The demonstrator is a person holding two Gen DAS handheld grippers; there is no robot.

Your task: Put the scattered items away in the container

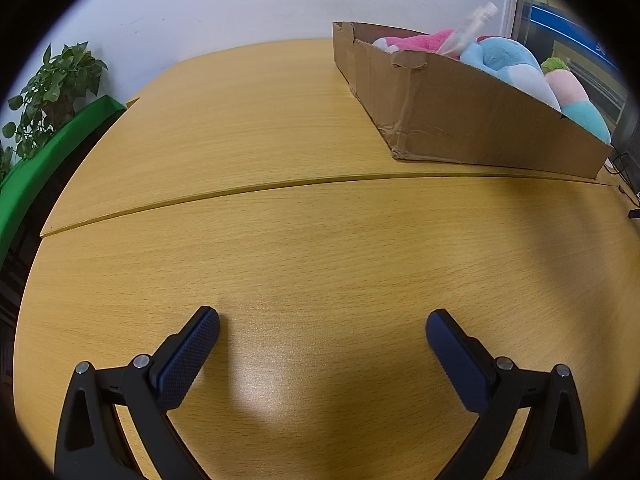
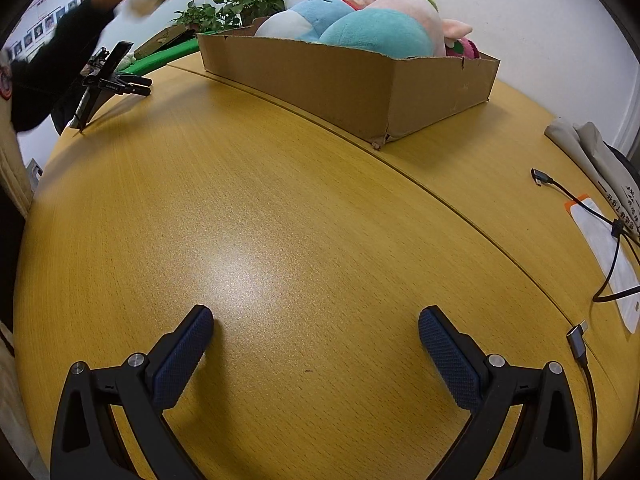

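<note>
An open cardboard box [image 1: 480,120] stands on the far half of the wooden table [image 1: 280,240]. In it lie a blue and white plush toy [image 1: 504,60], a pink plush [image 1: 424,40], a pink and teal plush [image 1: 576,100] and a clear plastic bottle [image 1: 472,24]. The right wrist view shows the same box [image 2: 340,84] with the plush toys [image 2: 360,28] heaped above its rim. My left gripper [image 1: 322,330] is open over bare tabletop, well short of the box. Open too is my right gripper [image 2: 316,326], with nothing between its fingers.
Black cables [image 2: 608,240], a white packet [image 2: 604,248] and a grey cloth bag [image 2: 592,152] lie at the right. A black clamp-like device [image 2: 108,84] stands at the table's left edge under a person's dark sleeve [image 2: 52,64]. A green board [image 1: 48,152] and potted plant [image 1: 56,88] are left.
</note>
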